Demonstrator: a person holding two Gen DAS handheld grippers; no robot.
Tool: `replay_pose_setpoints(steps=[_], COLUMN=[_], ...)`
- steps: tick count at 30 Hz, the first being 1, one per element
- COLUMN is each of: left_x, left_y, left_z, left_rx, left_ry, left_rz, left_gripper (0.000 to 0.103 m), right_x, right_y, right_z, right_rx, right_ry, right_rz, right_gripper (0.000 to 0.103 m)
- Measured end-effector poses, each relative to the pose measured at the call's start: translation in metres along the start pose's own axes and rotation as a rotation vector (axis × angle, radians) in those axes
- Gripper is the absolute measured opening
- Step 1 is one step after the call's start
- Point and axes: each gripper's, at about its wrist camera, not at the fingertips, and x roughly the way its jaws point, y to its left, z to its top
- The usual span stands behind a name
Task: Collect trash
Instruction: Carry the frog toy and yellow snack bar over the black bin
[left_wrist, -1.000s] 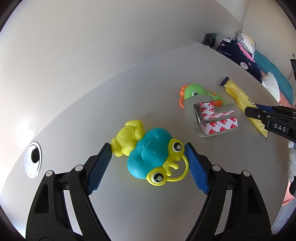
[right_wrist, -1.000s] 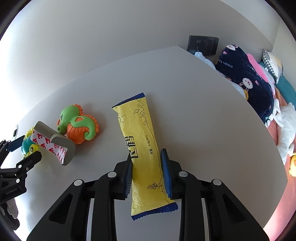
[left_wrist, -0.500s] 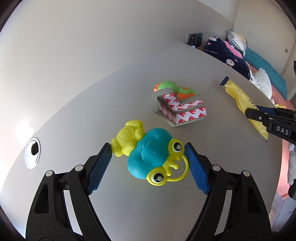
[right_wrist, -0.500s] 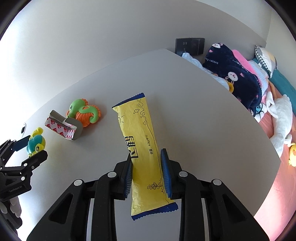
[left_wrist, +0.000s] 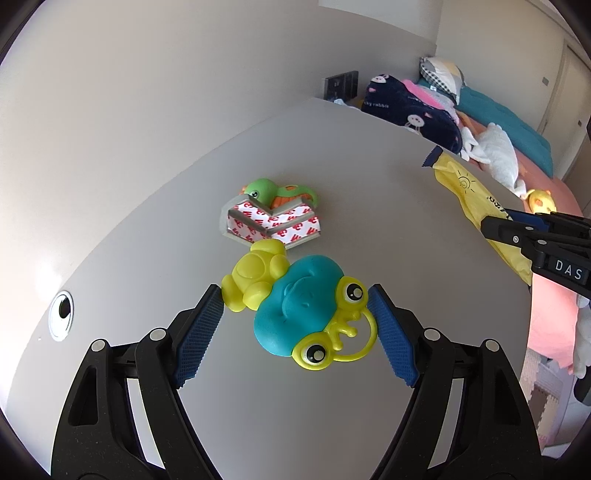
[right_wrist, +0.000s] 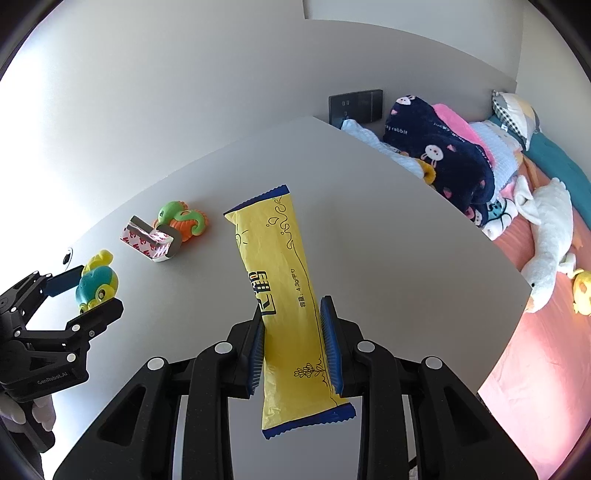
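Observation:
My right gripper (right_wrist: 293, 345) is shut on a long yellow snack wrapper (right_wrist: 280, 280) with blue ends and holds it above the white table (right_wrist: 388, 240). The wrapper also shows at the right of the left wrist view (left_wrist: 476, 206). My left gripper (left_wrist: 295, 325) is shut on a teal and yellow toy fish (left_wrist: 299, 306), lifted off the table; it shows at the left of the right wrist view (right_wrist: 96, 282). A grey strip with red-printed white backing (left_wrist: 271, 225) lies on the table beyond the fish.
A green and orange seahorse toy (left_wrist: 280, 192) lies just behind the strip. A round cable hole (left_wrist: 61, 314) sits at the table's left. A bed with dark blanket (right_wrist: 439, 151), pillows and plush toys (right_wrist: 546, 236) runs past the table's right edge.
Both grippers have risen with their loads; the table and the things on it look farther away. In the left wrist view the strip and seahorse have shifted left, toward the fish.

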Motion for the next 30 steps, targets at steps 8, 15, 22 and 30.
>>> replay_pose_setpoints(steps=[8, 15, 22, 30], left_x=[-0.010, -0.016, -0.021, -0.026], left_y=[-0.031, -0.059, -0.091, -0.132], left_z=[-0.003, -0.003, -0.002, 0.001], left_rx=[0.040, 0.075, 0.116, 0.183], left_ry=[-0.010, -0.021, -0.035, -0.045], left_rz=[-0.025, -0.049, -0.076, -0.108], left_gripper=[0.077, 0.077, 0.077, 0.077], right_x=[-0.026, -0.047, -0.066, -0.085], right_y=[-0.012, -0.029, -0.046, -0.073], right_z=[-0.020, -0.035, -0.048, -0.064], right_rx=[0.020, 0.042, 0.062, 0.101], right_ry=[-0.023, -0.044, -0.065, -0.085], right_rz=[0.004, 0.000, -0.011, -0.032], right_gripper=[0.030, 0.030, 0.030, 0.030])
